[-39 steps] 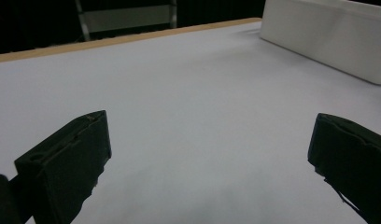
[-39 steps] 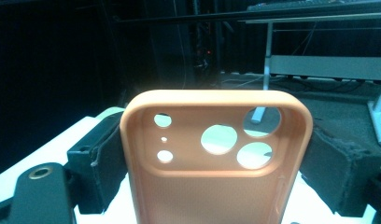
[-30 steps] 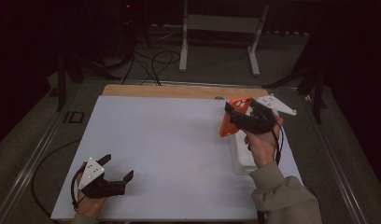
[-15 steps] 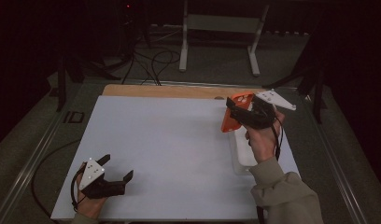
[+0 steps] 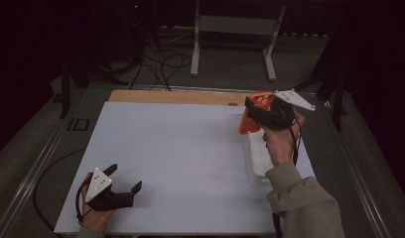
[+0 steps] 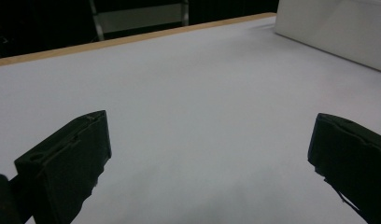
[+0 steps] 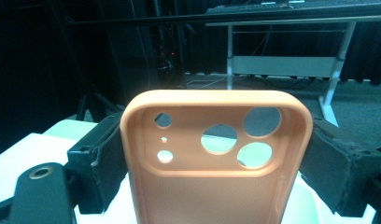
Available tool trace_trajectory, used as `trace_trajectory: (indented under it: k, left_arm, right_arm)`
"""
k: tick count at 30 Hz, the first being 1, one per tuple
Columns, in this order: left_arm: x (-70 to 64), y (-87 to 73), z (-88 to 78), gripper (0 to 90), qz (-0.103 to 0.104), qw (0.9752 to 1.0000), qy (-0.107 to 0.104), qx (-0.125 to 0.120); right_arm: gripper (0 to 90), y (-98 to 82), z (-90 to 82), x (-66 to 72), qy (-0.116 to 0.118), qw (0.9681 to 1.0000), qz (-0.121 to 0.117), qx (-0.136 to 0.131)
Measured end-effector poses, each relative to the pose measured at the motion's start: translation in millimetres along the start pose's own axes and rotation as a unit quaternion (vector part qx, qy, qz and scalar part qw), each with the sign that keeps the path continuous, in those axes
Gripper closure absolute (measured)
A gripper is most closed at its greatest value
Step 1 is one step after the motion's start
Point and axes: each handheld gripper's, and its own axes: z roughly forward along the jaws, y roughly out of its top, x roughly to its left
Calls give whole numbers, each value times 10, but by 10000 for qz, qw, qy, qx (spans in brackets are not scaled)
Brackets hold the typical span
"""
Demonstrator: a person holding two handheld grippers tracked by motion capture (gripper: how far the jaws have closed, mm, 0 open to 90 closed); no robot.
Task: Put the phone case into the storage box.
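My left gripper [image 5: 122, 191] rests on the table [image 5: 190, 148] near its front left corner, while my right gripper [image 5: 255, 113] holds a phone case [image 5: 254, 119] above the tray [image 5: 255, 163] at the table's right edge.

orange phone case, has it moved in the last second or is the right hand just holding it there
Yes, slightly. The right gripper carried the orange phone case toward the wooden strip at the table's far edge.

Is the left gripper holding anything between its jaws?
No, the left gripper has its jaws spread wide apart with only the bare white table top between them.
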Motion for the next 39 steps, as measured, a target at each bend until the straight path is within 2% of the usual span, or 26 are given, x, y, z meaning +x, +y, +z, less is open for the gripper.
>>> trace_trajectory:
  k: [10, 23, 31, 36, 39]
  left_arm:
    - [2, 0, 7, 2, -7, 10000, 25, 12]
    - [6, -1, 11, 2, -14, 10000, 65, 15]
    - [-1, -1, 8, 2, 9, 10000, 81, -8]
    - [4, 0, 2, 2, -7, 9999, 115, -25]
    - [-1, 1, 0, 2, -3, 9999, 124, -35]
  right_arm:
    - [154, 55, 75, -78, -109, 9999, 91, -2]
    - [154, 98, 175, -177, -320, 9994, 98, 18]
    - [154, 105, 250, -214, -485, 9988, 37, 73]
    - [154, 103, 298, -223, -598, 9981, -133, 113]
    - [154, 89, 328, -235, -641, 9978, -110, 144]
